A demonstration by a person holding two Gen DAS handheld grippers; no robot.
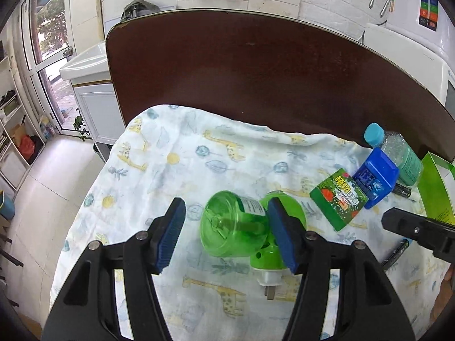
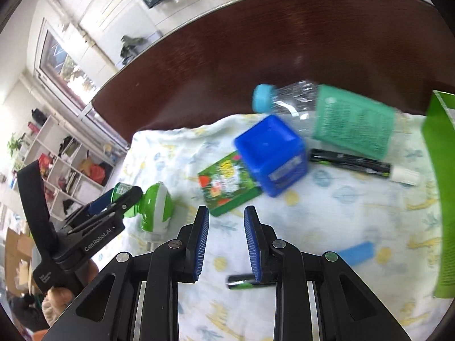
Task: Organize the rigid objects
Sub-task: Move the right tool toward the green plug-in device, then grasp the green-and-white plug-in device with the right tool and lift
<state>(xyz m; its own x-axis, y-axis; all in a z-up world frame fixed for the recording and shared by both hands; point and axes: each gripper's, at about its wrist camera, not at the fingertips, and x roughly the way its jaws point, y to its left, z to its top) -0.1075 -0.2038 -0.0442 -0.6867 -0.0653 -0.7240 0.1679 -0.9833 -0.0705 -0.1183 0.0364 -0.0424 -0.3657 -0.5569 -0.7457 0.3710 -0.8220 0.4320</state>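
Left gripper (image 1: 227, 233) jaws apart around a lying translucent green plastic plug-in repellent bottle (image 1: 233, 227) (pads not pressing) on giraffe-print white cloth (image 1: 176, 159), right gripper (image 2: 227, 244) narrowly parted, empty, green printed box (image 2: 227, 183) at twelve o'clock beyond its tips.

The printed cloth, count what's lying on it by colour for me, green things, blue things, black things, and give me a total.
Green: 3 – mosquito repellent plug-in, small green box, green-labelled bottle
Blue: 2 – blue box, light blue tube
Black: 2 – black marker, battery
Total: 7
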